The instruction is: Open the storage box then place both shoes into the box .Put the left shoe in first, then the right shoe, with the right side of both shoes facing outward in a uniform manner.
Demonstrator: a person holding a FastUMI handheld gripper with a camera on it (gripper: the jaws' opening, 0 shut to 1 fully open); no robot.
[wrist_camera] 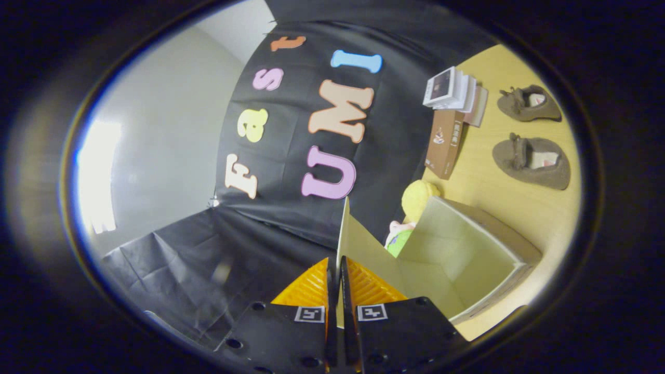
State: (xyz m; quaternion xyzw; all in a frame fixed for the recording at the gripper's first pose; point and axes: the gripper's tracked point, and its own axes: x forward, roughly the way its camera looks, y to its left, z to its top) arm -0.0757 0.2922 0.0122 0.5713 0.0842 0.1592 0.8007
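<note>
Storage box (467, 259) sits open just ahead of the gripper (336, 283) and to its right, on the wooden table (524, 208). Its lid (358, 244) stands up almost on edge, and the thin edge of this lid runs straight into the narrow gap between the two orange fingers (311, 288). The fingers are nearly pressed together and appear to pinch the lid from both sides, so the lid is held up by them. The inside of the box looks empty. Behind the box, near the black cloth wall, a soft toy (413, 213) with a yellow head leans against it.

Both shoes (532, 161) lie farther away on the right of the table, well apart from the box, side by side with a gap between them. I cannot tell which one is the left shoe. Near the wall stand a brown carton (444, 143) and a small stack of books (452, 89).

The opening step looks nearly done; the next move, I think, is to let the lid go and reach right for a shoe.
</note>
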